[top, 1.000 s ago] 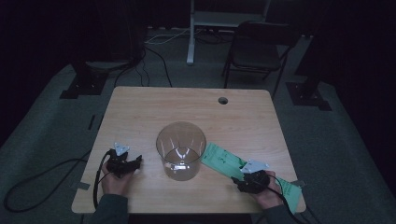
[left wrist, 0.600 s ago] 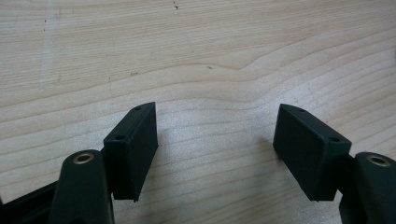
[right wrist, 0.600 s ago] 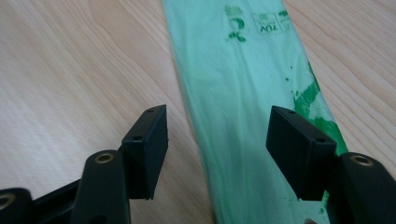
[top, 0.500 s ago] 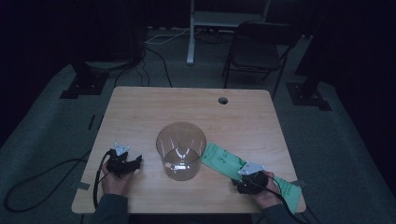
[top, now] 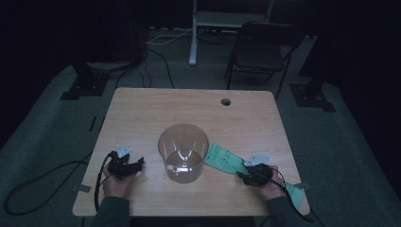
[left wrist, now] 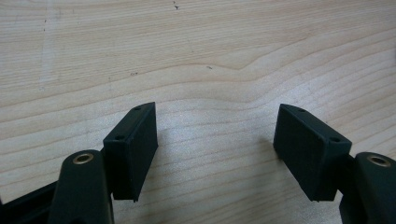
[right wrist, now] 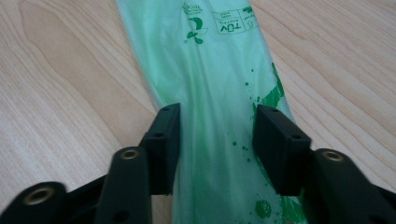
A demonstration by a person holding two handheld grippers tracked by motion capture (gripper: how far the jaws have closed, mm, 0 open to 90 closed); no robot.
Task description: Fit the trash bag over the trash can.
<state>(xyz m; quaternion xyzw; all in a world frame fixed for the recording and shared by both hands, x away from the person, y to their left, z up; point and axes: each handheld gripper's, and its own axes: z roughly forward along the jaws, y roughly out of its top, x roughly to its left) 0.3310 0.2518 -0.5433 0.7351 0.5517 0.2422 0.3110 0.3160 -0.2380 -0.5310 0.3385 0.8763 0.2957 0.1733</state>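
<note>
Your right gripper (right wrist: 214, 140) has just been closing, jaws astride the green bag (right wrist: 219, 93) lying flat at lower right of the table (top: 142, 113), not yet pinching. It's thin, limp, slippery film; pinch mid-strip.

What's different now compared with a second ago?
The right claw has slid along the green bag toward the clear container, and its jaws have just been closing with the bag between them; whether the pads press it yet I cannot tell. The left claw, open over bare table, the container and the bag stayed put.
</note>
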